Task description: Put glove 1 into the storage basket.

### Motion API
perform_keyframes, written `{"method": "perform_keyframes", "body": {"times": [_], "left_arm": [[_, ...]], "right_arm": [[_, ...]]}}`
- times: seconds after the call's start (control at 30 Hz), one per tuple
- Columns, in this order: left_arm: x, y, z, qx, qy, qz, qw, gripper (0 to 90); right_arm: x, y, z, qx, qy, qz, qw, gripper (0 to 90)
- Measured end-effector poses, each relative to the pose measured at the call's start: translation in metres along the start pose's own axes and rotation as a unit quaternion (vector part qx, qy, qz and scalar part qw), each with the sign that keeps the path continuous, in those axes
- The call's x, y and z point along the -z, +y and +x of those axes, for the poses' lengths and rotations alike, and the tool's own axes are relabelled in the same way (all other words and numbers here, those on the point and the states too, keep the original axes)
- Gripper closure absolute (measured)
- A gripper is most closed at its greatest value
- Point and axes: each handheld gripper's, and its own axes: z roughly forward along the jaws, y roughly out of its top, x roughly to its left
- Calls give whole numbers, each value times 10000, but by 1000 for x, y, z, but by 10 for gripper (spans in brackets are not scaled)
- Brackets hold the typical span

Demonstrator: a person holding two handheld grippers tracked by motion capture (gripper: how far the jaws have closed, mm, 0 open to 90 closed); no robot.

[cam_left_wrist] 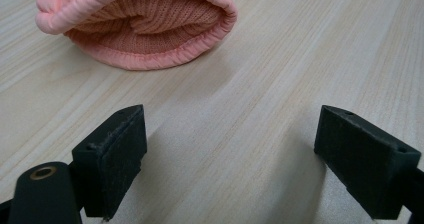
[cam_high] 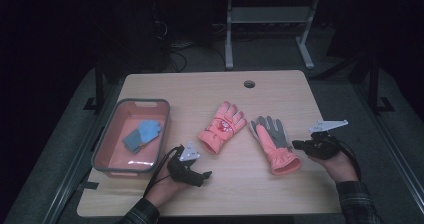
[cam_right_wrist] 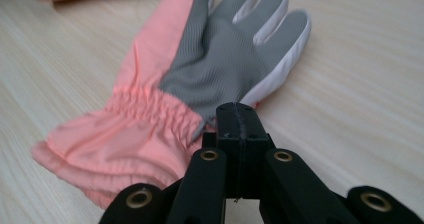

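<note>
Table (cam_high: 210, 91): pale wood-grain top, round cable hole near the far edge; no readable writing anywhere.

Tray (cam_high: 107, 149): grey-rimmed, pink inside, at the left; holds a small blue glove (cam_high: 142, 135).

Palm-up glove (cam_high: 274, 144): pink, grey palm, white finger sides, gathered cuff. Lies right of centre, long axis running near to far, fingers pointing away, cuff toward the person.

Back-up glove (cam_high: 222, 126): pink with a red-and-white picture, beside the first, fingers angled far-right.

Left gripper (cam_left_wrist: 230, 154): low over bare table, jaws spread, facing an open cuff.

Right gripper (cam_right_wrist: 239, 134): jaws pressed together, empty, tip at the grey-palmed glove's wrist edge.
</note>
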Motion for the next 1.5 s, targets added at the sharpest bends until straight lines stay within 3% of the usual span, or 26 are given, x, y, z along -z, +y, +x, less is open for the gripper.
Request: {"method": "perform_keyframes", "body": {"times": [0.13,0.3,0.5,0.83,1.0,1.17,1.2,1.3,1.33,1.4,1.47,1.5], "left_arm": [[0,0,0,2,-8,9,10000,128],[0,0,0,-1,-7,20,10000,128],[0,0,0,-28,3,16,10000,128],[0,0,1,-37,-5,16,10000,128],[0,0,0,-29,-5,17,10000,128],[0,0,0,-23,4,10,10000,128],[0,0,0,-26,4,14,10000,128],[0,0,0,-24,5,7,10000,128],[0,0,0,-24,5,7,10000,128],[1,0,-1,-36,0,5,10000,128],[1,0,-1,-35,-1,5,10000,128],[1,0,-1,-50,4,6,10000,127]], "right_arm": [[-6,0,6,101,121,194,9997,900],[-8,3,18,294,289,217,9989,900],[-18,6,45,634,621,322,9955,900],[-39,17,69,926,898,407,9908,900],[-43,19,75,1003,966,393,9895,900],[-37,18,69,911,938,250,9911,899],[-32,16,66,742,889,194,9931,857],[-27,11,61,567,792,97,9952,735],[-27,11,61,567,792,97,9952,735],[-25,6,57,495,579,19,9971,572],[-24,4,57,465,496,-33,9977,532],[-22,0,53,379,388,-163,9984,423]]}}
